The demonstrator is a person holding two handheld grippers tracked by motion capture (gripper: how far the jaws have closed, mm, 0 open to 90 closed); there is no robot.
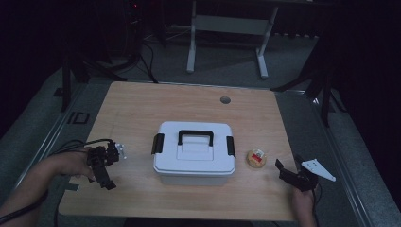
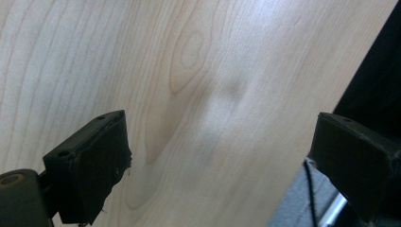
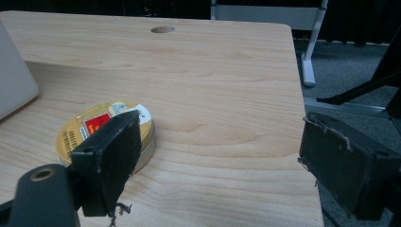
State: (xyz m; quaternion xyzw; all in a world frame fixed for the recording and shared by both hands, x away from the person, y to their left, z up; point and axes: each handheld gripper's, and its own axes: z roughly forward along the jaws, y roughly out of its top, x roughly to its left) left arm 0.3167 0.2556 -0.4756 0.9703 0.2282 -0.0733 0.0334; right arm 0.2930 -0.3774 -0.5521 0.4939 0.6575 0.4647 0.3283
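Observation:
A white lidded box (image 1: 194, 153) with a black handle and black side latches stands in the middle of the wooden table (image 1: 142, 109). To its right lies a round yellow tin (image 1: 256, 158) with a red label. My right gripper (image 1: 289, 166) stands open just right of the tin. In the right gripper view the tin (image 3: 90, 125) lies partly behind the left jaw of my right gripper (image 3: 220, 120), and nothing is between the jaws. My left gripper (image 1: 105, 165) is near the table's left edge. It stands open (image 2: 220, 127) over bare wood.
A cable hole (image 1: 225, 100) sits in the table near its far edge. A corner of the box (image 3: 14, 80) appears at the left of the right gripper view. A white desk frame (image 1: 227, 28) stands on the floor beyond the table. Dark stands flank the table.

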